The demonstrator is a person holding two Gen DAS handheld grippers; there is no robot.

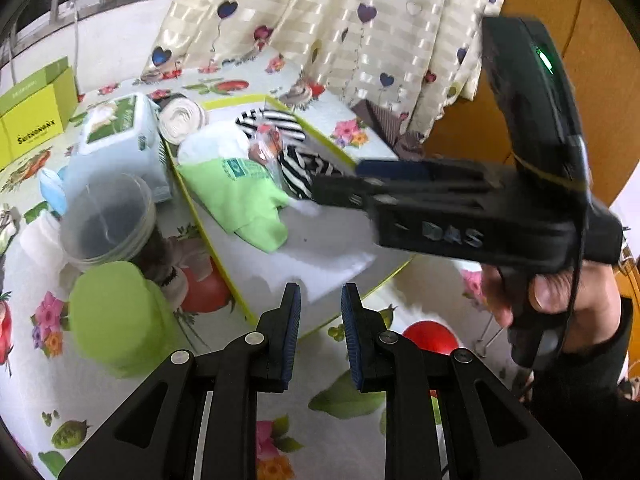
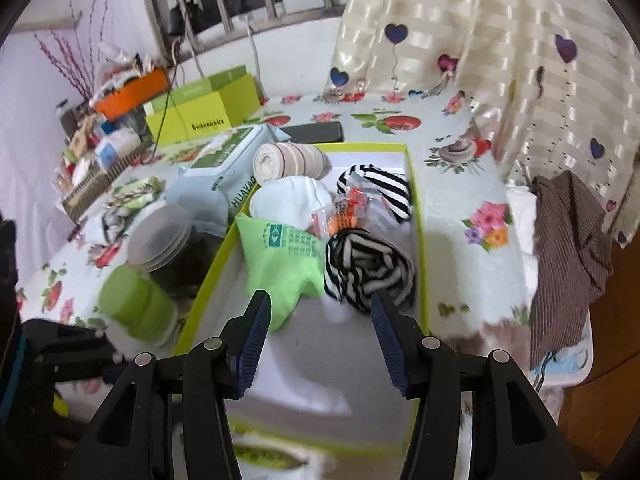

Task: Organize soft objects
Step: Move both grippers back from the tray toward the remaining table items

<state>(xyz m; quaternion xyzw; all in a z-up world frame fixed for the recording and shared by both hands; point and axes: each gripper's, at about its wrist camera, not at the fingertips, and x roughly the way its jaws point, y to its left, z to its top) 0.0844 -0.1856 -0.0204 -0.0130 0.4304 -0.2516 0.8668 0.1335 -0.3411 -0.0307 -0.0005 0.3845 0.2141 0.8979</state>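
A shallow white box with a yellow-green rim (image 2: 418, 216) lies on the flowered table. In it are a green cloth (image 2: 286, 256), a rolled black-and-white striped cloth (image 2: 368, 270), a second striped cloth (image 2: 380, 186), a white cloth (image 2: 292, 200) and an orange packet (image 2: 348, 212). A rolled beige bandage (image 2: 288, 162) lies at the box's far left corner. My right gripper (image 2: 320, 308) is open and empty, just above the box near the green cloth; it also shows in the left wrist view (image 1: 320, 192). My left gripper (image 1: 320, 300) is open and empty at the box's near edge (image 1: 240, 300).
Left of the box stand a green-lidded jar (image 1: 116, 316), a clear-lidded jar (image 1: 108, 220) and a wipes pack (image 1: 120, 136). Yellow-green cartons (image 2: 204, 108) and clutter sit at the back left. A brown striped cloth (image 2: 568, 256) hangs at the table's right edge. A curtain (image 2: 500, 40) hangs behind.
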